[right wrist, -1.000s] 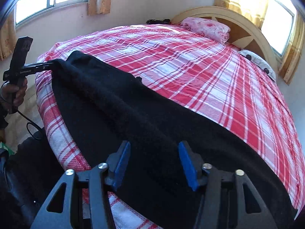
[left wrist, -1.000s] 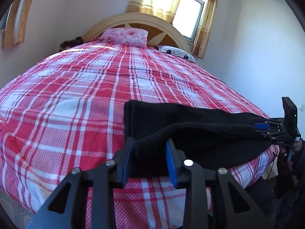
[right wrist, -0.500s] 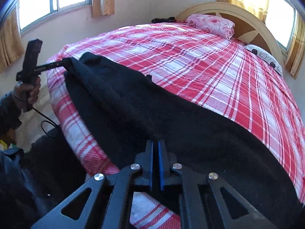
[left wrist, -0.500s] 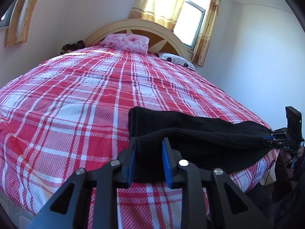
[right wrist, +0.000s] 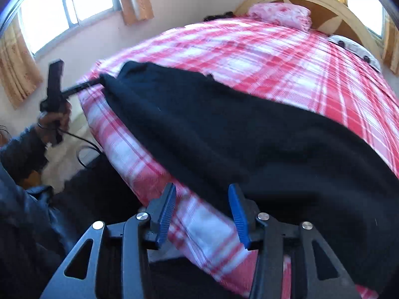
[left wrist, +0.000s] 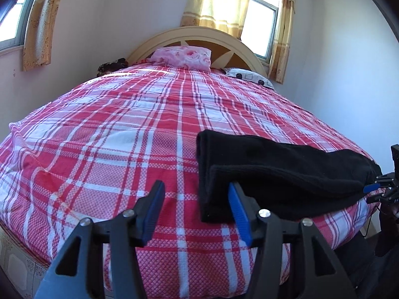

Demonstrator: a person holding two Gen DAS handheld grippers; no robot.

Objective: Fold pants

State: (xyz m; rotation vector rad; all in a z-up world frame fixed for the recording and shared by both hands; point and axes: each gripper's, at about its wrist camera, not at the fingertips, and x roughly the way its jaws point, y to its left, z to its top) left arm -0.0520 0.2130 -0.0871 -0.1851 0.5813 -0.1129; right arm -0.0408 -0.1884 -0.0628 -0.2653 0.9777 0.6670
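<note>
The black pants (left wrist: pixel 274 174) lie folded lengthwise along the near edge of the bed. In the left wrist view my left gripper (left wrist: pixel 197 211) is open and empty, just left of the pants' end, its right finger at the cloth's corner. In the right wrist view the pants (right wrist: pixel 237 134) stretch across the bed edge, and my right gripper (right wrist: pixel 203 214) is open and empty at their near edge. The right gripper also shows at the far right of the left wrist view (left wrist: pixel 379 190), and the left one at the pants' far end in the right wrist view (right wrist: pixel 82 87).
The bed has a red and white plaid cover (left wrist: pixel 124 137). A pink pillow (left wrist: pixel 184 56) and a spotted pillow (left wrist: pixel 251 79) lie by the curved headboard (left wrist: pixel 199 37). Walls and curtained windows surround the bed. A cable (right wrist: pixel 84 149) hangs by my left hand.
Both grippers were shut on the pants half a second ago and have opened and let go. The left gripper has shifted left off the cloth; the right has pulled back.
</note>
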